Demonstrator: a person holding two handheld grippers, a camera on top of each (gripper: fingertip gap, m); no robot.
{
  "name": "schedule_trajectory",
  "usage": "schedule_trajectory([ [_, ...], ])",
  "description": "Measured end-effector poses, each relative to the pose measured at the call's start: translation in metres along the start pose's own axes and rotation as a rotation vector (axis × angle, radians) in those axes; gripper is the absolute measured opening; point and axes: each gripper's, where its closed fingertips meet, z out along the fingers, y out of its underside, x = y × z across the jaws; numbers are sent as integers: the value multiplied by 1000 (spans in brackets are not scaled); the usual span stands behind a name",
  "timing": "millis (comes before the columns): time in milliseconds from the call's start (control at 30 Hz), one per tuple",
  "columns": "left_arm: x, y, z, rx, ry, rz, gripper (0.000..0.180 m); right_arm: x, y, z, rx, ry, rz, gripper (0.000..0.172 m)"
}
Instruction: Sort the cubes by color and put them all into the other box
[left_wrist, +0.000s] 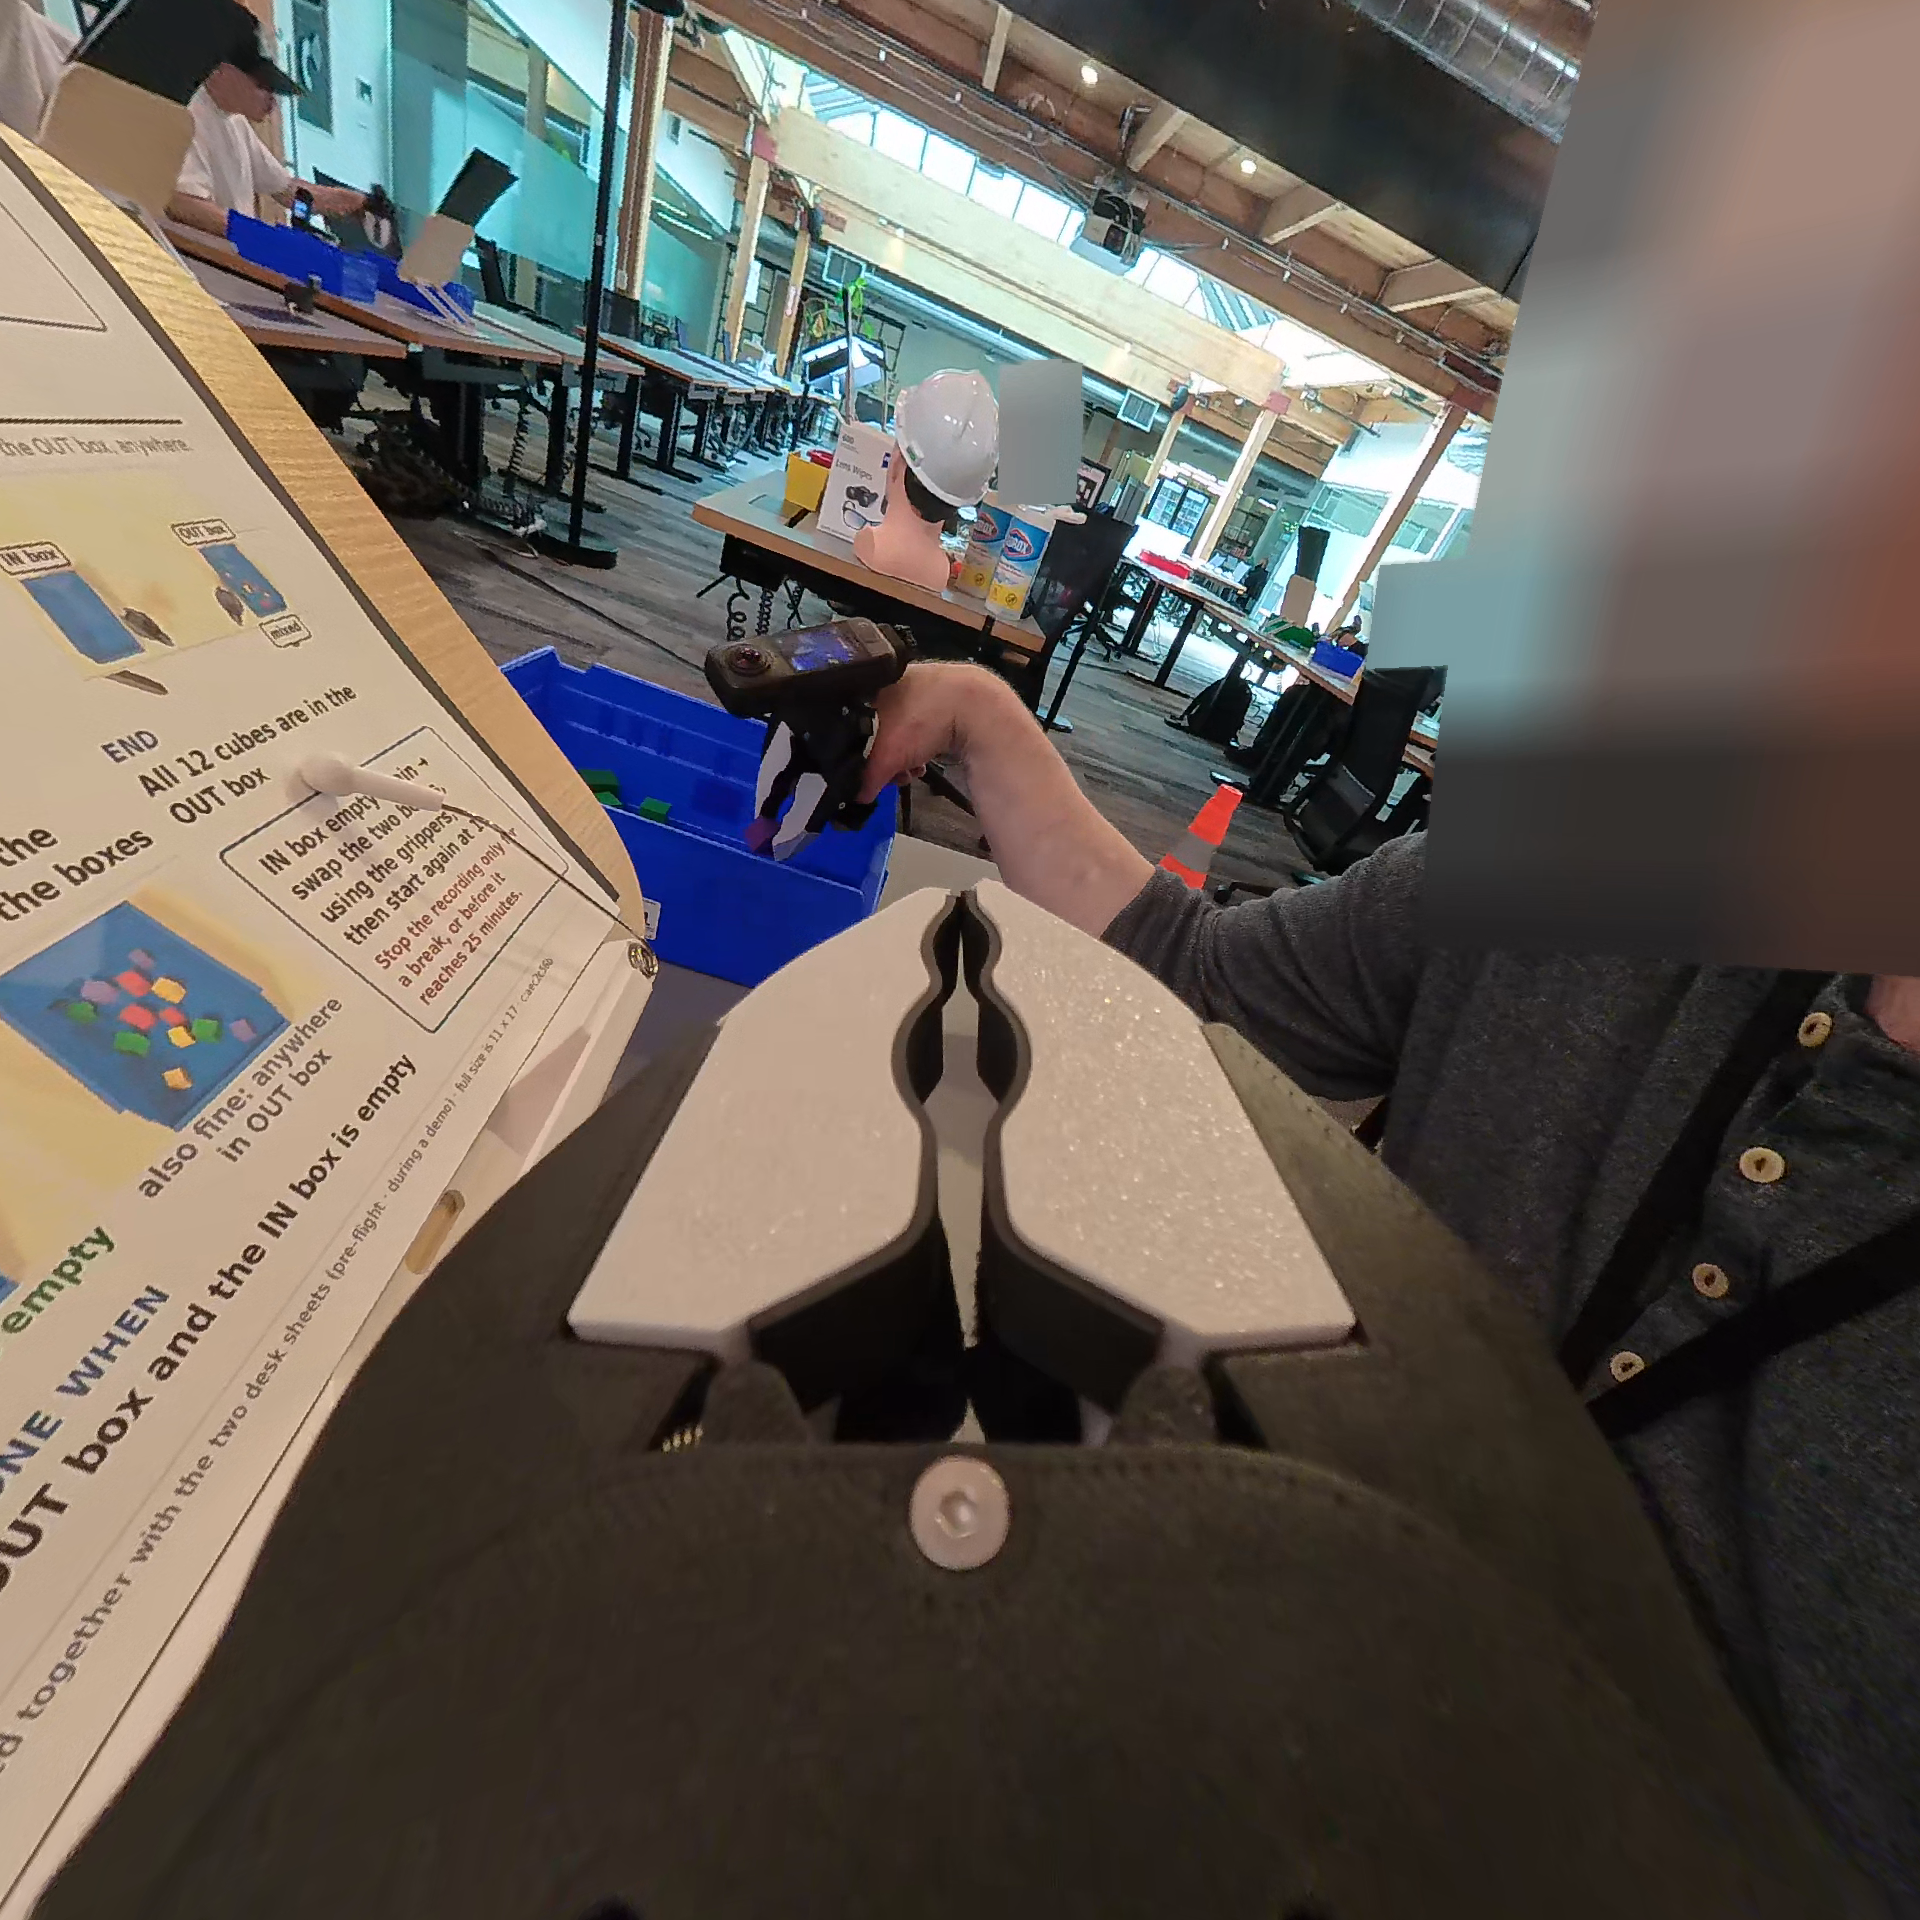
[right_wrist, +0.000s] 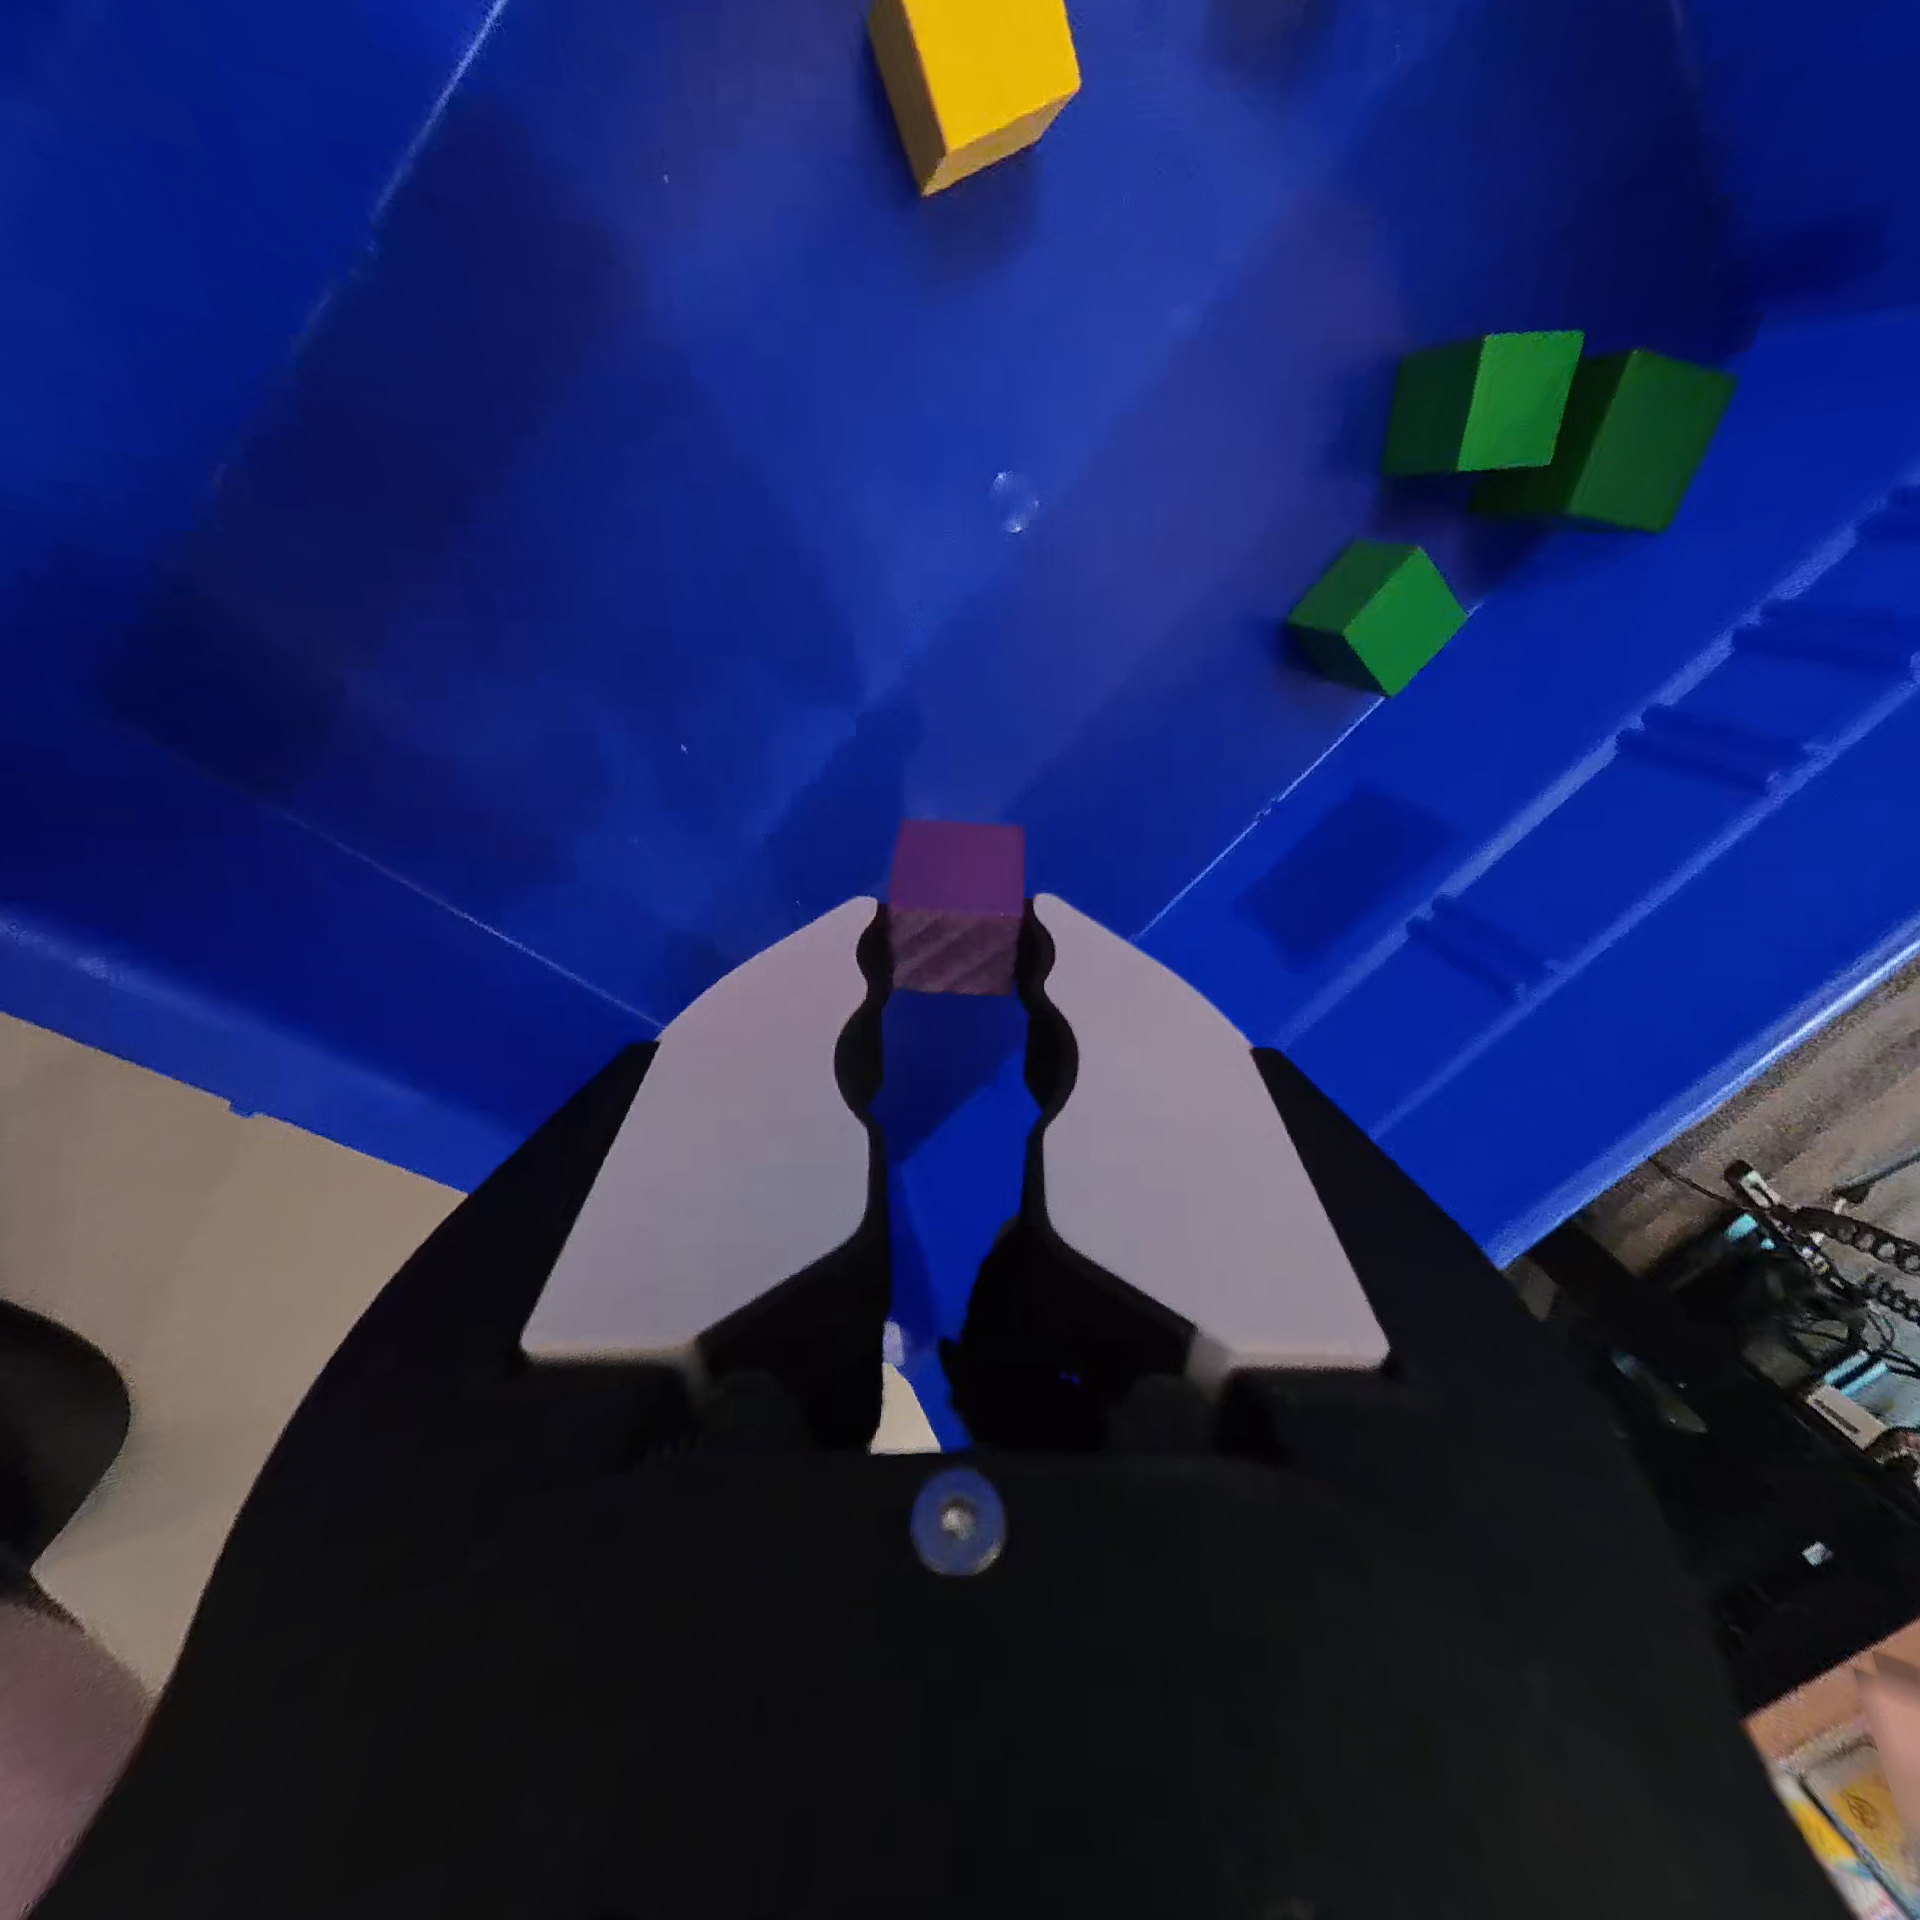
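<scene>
Our right hand-held gripper (right_wrist: 954, 940) pinches a purple cube (right_wrist: 956, 909) just over the blue box (right_wrist: 520, 520); our left hand-held gripper (left_wrist: 961, 914) is pressed together, empty. Farther in lie three green cubes (right_wrist: 1371, 618) and a yellow cube (right_wrist: 977, 83), so next we likely place purple apart from them.

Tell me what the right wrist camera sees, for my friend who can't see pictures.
The right claw pinches a purple cube at its tips, above the inside of a blue box. Three green cubes sit grouped on the box floor near one wall, and a yellow cube lies farther away.
</scene>
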Motion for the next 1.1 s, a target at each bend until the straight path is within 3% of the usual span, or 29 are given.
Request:
schedule_trajectory([
  [367, -2, 4, 1, -13, 7, -7, 0, -1, 16, 26, -178, -2, 27, 23],
  [433, -2, 2, -2, -10, 1, -1, 0, -1, 18, 30, -200, -9, 41, 45],
  [500, -2, -1, -5, -6, -7, 7, 0, 0, 15, 27, -186, 2, 42, 52],
  [633, -6, -12, -23, 15, -66, 43, 0, 8, -8, -5, -57, 92, 29, 49],
  [767, -27, -28, -61, 39, -241, 98, 0, 12, -35, -36, 74, 193, -1, 44],
  [1000, -70, -50, -166, 99, -602, 137, 4, -7, -93, -75, 282, 275, -61, 39],
  [1100, -94, -46, -214, 97, -762, 122, 5, -12, -106, -88, 283, 371, -72, 36],
])
